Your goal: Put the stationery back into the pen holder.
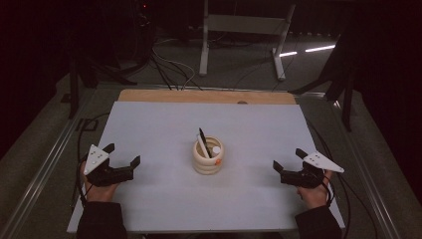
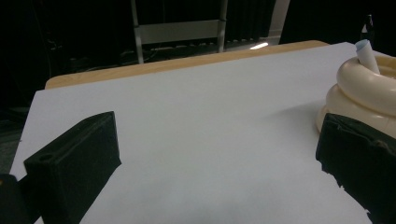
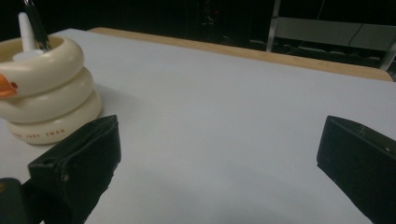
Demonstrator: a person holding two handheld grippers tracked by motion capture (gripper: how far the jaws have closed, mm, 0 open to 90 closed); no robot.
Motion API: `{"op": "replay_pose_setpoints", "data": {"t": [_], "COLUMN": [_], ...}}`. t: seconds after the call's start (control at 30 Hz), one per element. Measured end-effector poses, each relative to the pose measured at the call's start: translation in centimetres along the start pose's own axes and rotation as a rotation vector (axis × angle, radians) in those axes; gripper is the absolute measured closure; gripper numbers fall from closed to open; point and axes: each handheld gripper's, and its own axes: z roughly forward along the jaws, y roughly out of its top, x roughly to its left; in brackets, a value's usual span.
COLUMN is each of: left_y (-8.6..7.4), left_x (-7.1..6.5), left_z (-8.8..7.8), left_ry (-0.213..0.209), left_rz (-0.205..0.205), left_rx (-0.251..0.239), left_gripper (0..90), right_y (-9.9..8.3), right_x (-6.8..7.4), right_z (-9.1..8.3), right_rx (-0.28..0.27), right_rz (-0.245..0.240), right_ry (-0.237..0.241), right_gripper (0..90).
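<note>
- Surface (image 1: 164,199): a pale sheet over a wooden top; a strip of bare wood shows along the far edge, and metal rails run down both sides.
- Holder (image 1: 208,157): a cream pot of three stacked rings with an orange mark on its side, standing upright near the middle of the surface, well clear of every edge.
- Pens (image 1: 203,142): a dark one and a white one stand tilted inside the holder, their tips rising above its rim.
- Left tool (image 1: 123,158): resting low at the near left part of the surface, jaws spread wide and gripping nothing. In the left gripper view the holder (image 2: 362,91) lies beyond the right-hand jaw, apart from it.
- Right tool (image 1: 288,158): resting low at the near right, close to the right edge, jaws likewise spread wide with nothing between them. In the right gripper view the holder (image 3: 44,88) stands beyond the left-hand jaw, not touching it.
- Open room: bare sheet lies between each tool and the holder, and across the whole far half of the surface.
</note>
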Motion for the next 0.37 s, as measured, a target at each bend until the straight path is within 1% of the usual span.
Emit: {"op": "replay_pose_setpoints", "data": {"t": [0.17, 0.37], "left_y": [-0.09, -0.22], "left_x": [0.03, 0.24], "left_z": [0.09, 0.19], "left_ry": [0.004, 0.007], "left_rz": [-0.009, -0.020], "left_rx": [0.003, 0.008], "left_gripper": [0.1, 0.1], "right_y": [-0.14, -0.25], "right_x": [-0.01, -0.11], "right_z": [0.30, 0.50], "right_rx": [0.034, 0.057], "right_rz": [-0.002, 0.002], "right_ry": [0.003, -0.005], "right_gripper": [0.0, 0.0]}}
